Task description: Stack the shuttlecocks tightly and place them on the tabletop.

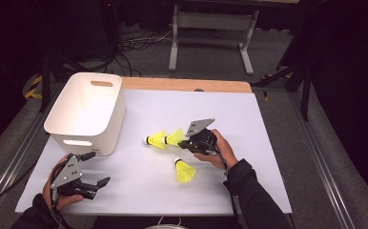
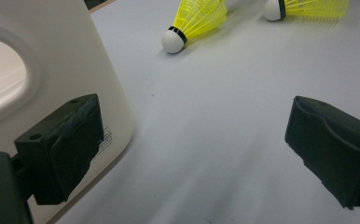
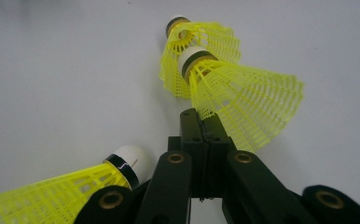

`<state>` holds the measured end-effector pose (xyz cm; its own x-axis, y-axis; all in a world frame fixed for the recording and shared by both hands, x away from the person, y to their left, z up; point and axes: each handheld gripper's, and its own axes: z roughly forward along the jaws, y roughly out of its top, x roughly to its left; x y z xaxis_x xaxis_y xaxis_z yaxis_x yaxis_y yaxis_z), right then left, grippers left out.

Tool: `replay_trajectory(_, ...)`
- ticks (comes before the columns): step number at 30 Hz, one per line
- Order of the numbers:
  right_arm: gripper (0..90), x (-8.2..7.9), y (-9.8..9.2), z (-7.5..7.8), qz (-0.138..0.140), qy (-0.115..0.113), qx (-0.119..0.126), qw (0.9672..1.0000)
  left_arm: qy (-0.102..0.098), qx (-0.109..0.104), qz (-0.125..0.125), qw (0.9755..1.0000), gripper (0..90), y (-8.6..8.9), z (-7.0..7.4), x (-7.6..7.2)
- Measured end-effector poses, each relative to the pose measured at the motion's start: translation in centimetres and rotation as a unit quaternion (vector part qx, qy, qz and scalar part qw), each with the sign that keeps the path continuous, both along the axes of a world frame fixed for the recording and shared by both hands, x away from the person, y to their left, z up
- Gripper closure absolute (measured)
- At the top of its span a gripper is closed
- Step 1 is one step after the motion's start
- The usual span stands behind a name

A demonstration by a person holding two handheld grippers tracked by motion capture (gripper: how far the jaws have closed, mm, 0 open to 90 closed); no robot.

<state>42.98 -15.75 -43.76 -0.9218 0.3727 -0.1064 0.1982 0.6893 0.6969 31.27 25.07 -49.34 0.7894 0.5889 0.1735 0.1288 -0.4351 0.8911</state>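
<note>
Three yellow shuttlecocks with white corks are on the white table. My right gripper (image 1: 182, 143) (image 3: 201, 122) is shut, its jaw tips pinching the skirt rim of the middle shuttlecock (image 1: 175, 137) (image 3: 243, 100). That one's cork pokes into the skirt of the farther shuttlecock (image 1: 156, 140) (image 3: 192, 37). A third shuttlecock (image 1: 185, 171) (image 3: 57, 191) lies beside the right gripper's body. My left gripper (image 1: 97, 168) (image 2: 192, 144) rests open near the table's front left, nothing between its jaws. In its view two shuttlecocks (image 2: 197, 18) lie farther off.
A white bin (image 1: 86, 112) (image 2: 52, 70) with handle cut-outs stands at the table's left, close to the left gripper's jaw. A wooden strip (image 1: 187, 85) runs along the table's far edge. Beyond it are cables and a metal stand (image 1: 210, 28) on the floor.
</note>
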Motion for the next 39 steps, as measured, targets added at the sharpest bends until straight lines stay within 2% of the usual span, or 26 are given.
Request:
replay_trajectory(15, 90.0, 0.8, 1.6, -0.7, 0.007, 0.011, -0.005, 0.9999, 0.001, -0.001, -0.003, 1.0000, 5.1, 0.0, 0.0, 0.0)
replay_trajectory(39, 87.9, 1.0, 3.7, -1.2, 0.019, 0.018, -0.005, 0.9997, 0.000, 0.001, -0.005, 1.0000, 5.2, 0.0, 0.0, -0.1)
